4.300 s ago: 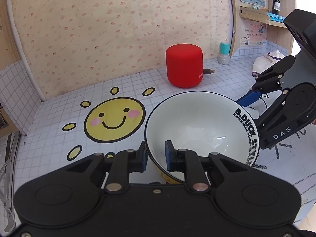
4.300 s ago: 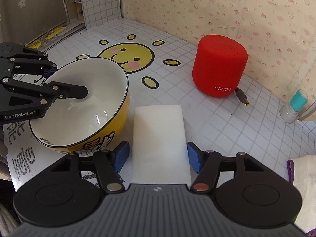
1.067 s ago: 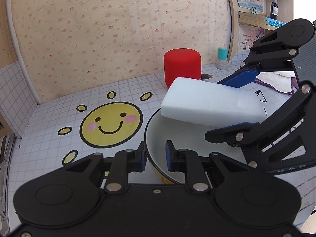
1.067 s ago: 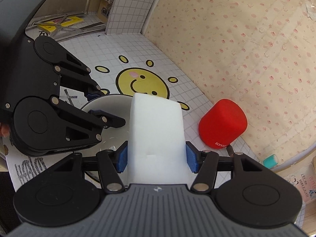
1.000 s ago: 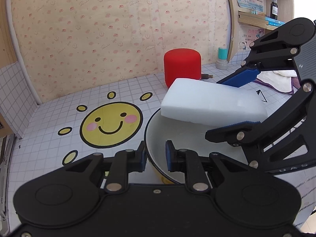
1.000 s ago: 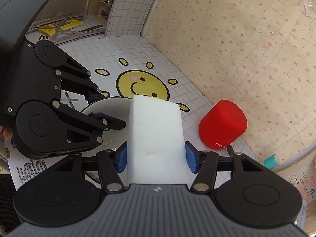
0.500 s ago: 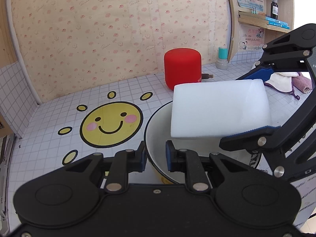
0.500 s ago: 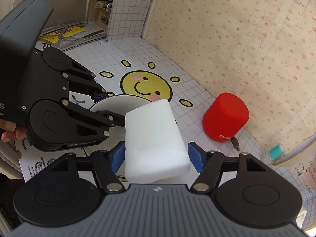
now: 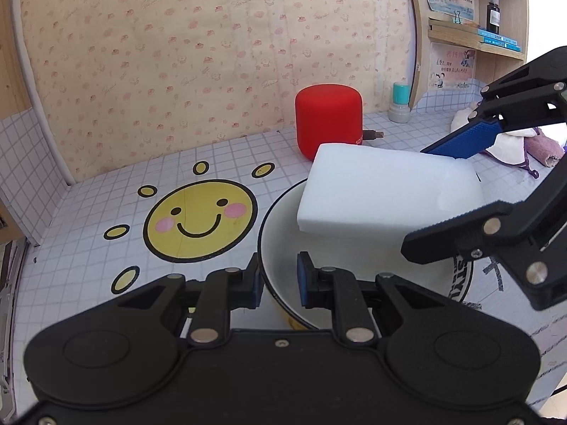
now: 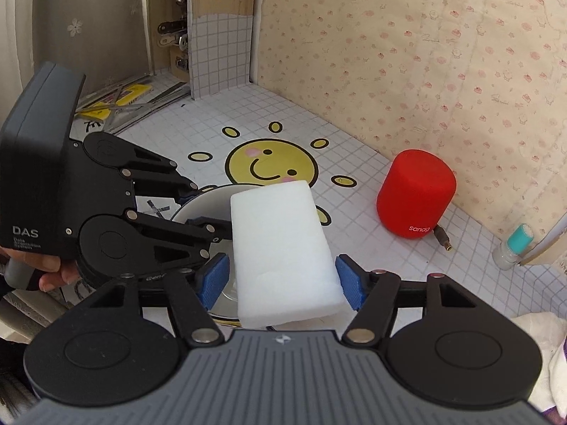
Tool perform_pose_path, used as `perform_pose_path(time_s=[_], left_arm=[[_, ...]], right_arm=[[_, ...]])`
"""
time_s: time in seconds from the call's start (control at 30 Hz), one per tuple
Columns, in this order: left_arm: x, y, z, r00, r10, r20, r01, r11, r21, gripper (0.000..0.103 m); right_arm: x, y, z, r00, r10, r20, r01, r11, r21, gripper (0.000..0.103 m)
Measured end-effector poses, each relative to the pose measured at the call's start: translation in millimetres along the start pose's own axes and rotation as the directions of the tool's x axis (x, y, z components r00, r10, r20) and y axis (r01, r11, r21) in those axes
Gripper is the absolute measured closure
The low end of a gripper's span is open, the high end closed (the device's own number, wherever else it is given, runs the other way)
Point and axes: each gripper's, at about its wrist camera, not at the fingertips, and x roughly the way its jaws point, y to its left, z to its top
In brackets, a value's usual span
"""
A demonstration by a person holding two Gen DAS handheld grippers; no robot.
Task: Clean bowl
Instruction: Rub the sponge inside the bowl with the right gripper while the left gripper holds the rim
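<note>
The red cylinder speaker point(image 10: 416, 191) standing near the wallpapered wall reads "sanag" in white near its base. That is plain from the right wrist view, but only a sliver of the word shows from the left. The grey housing of the left tool point(image 10: 203, 210) carries "DAS" with smaller lines under it that I cannot read. The bowl point(image 9: 280, 241) shows part of a black printed band on its far rim, and only the letters "STY" are legible.

The bowl sits on the gridded worktop point(image 9: 88, 212), just beside the smiling yellow sun sticker point(image 9: 200, 219). It is white inside, with a thin black rim and a yellow outside. The left tool is clamped together on the near rim, one pad inside the bowl and one outside.

The right tool point(image 10: 283, 279) holds a white block sponge point(image 10: 283, 241) tilted over the bowl. Its jaws have just been closing, and the blue pads grip the sponge between them.

Only the left wrist view shows the wooden shelf point(image 9: 475, 40) with a dark dropper bottle point(image 9: 492, 7), the posters below it, and a purple cloth point(image 9: 542, 145). Only the right wrist view shows the person's hand point(image 10: 53, 272) on the left tool's handle, as well as the yellow papers point(image 10: 134, 94) and the binder clips in the corner. A small teal-capped bottle point(image 9: 400, 102) appears in both views.
</note>
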Motion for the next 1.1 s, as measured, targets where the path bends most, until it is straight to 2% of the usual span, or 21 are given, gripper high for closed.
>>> perform_pose_path(time_s=[0.2, 0.27, 0.43, 0.57, 0.8, 0.97, 1.1], left_arm=[[-4.8, 2.3, 2.0, 1.0, -0.001, 0.005, 0.001, 1.0, -0.007, 0.082], [-5.2, 2.6, 1.9, 1.0, -0.002, 0.005, 0.002, 1.0, -0.008, 0.082], [-8.4, 8.3, -0.3, 1.0, -0.009, 0.009, 0.009, 1.0, -0.024, 0.071], [-8.5, 15.0, 0.7, 1.0, -0.012, -0.005, 0.012, 0.999, -0.052, 0.069], [-12.7, 16.6, -2.1, 1.0, -0.028, -0.012, 0.028, 0.999, -0.04, 0.068], [-21.5, 10.0, -1.7, 1.0, 0.01, 0.017, -0.01, 1.0, -0.001, 0.067], [-30.3, 14.6, 4.0, 0.999, 0.01, 0.043, -0.009, 1.0, -0.013, 0.067]], right_arm=[[1.1, 18.1, 2.2, 0.996, -0.084, -0.017, 0.081, 0.984, -0.159, 0.043], [2.1, 27.2, 3.7, 0.993, -0.115, -0.024, 0.107, 0.967, -0.231, 0.043], [9.3, 48.3, 4.4, 0.981, -0.189, -0.036, 0.158, 0.9, -0.407, 0.043], [14.6, 49.6, 9.3, 0.981, -0.184, -0.063, 0.139, 0.889, -0.435, 0.043], [13.6, 48.1, 14.1, 0.982, -0.173, -0.083, 0.116, 0.88, -0.46, 0.043], [14.8, 49.8, 13.1, 0.98, -0.178, -0.088, 0.117, 0.877, -0.465, 0.043], [14.2, 52.6, 12.8, 0.98, -0.177, -0.09, 0.114, 0.873, -0.474, 0.043]])
